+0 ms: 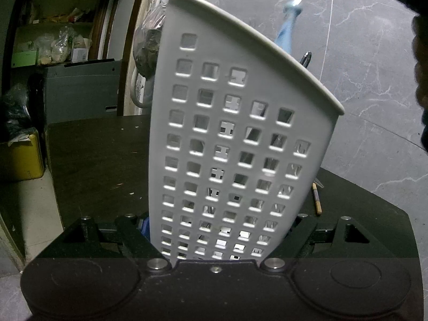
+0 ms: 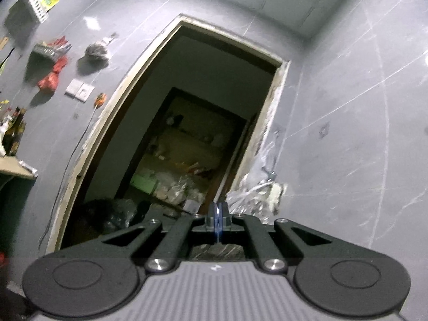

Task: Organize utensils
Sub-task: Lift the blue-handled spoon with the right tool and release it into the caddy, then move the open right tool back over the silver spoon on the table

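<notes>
Utensils are partly sorted already: a white perforated holder (image 1: 235, 139) stands tilted on a dark table (image 1: 99, 160), clamped at its base between the jaws of the left gripper (image 1: 219, 240), and metal shows through its holes. A spoon with a blue handle (image 1: 290, 24) sticks up above the rim at the far side, and a dark handle (image 1: 305, 58) pokes out next to it. The right gripper (image 2: 218, 220) has its jaws together with only a thin blue sliver between the pads, and it points at a doorway (image 2: 187, 133), away from the holder; whether it grips anything I cannot tell. So the step looks like a drop-off just made, and the next move likely calls for fetching another piece, perhaps the thin stick (image 1: 317, 198) lying on the table beside the holder. Grey marbled tile walls (image 1: 374, 80) enclose the room, and cluttered shelves (image 1: 53, 40) show beyond the door frame.
</notes>
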